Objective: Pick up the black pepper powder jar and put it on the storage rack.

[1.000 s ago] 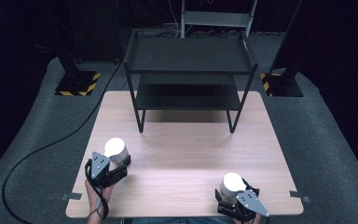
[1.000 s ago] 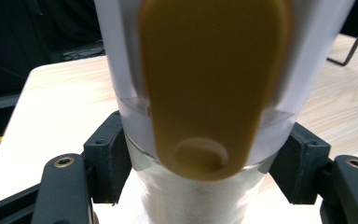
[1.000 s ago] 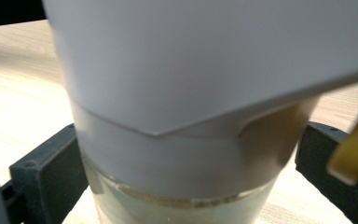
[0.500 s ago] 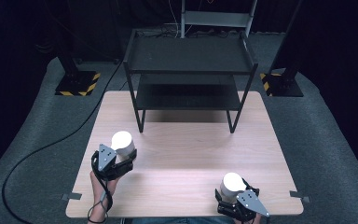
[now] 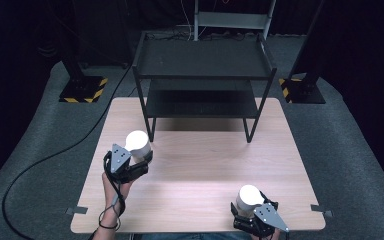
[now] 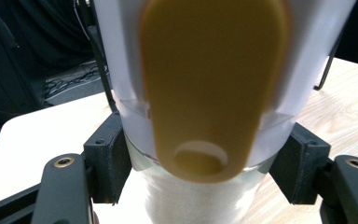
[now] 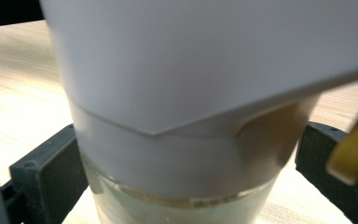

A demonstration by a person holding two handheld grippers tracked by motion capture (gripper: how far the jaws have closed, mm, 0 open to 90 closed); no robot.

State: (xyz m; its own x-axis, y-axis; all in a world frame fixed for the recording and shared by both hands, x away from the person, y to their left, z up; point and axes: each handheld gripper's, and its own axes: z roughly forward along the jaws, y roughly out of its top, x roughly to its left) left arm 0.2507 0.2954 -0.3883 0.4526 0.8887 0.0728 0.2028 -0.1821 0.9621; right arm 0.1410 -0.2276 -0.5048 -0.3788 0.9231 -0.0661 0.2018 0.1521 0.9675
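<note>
1. In the high view, we see a light wooden surface (image 5: 200,165) in the middle of the frame. A black metal rack (image 5: 202,75) with two shelves stands on its far part, in the upper middle.

2. In the same view, the left gripper (image 5: 129,162) is in the lower left of the frame. A hand (image 5: 114,187) holds it from below. Its fingers are clamped on a white cup (image 5: 138,144). This cup sits just below and left of the rack's front left leg.

3. The right gripper (image 5: 254,212) is in the lower right, near the bottom edge of the surface. Its fingers are clamped on a second white cup (image 5: 250,196). The two cups are well apart.

4. On the grey floor at the left, a black cable (image 5: 45,160) runs in a curve. Two black stands with yellow and black stripes (image 5: 82,89) are at the upper left and upper right.

5. In the left gripper view, the white cup (image 6: 121,70) is very close and takes up the middle of the frame. A yellow scoop-like piece (image 6: 209,84) lies across its front. Black fingers (image 6: 105,158) press on both sides of the clear lower part of the cup.

6. In the right gripper view, the second white cup (image 7: 191,84) fills the top and middle. Its lower part looks clear. Black fingers (image 7: 46,179) press on it from the left and the right. A bit of something yellow (image 7: 354,144) shows at the right edge.
</note>
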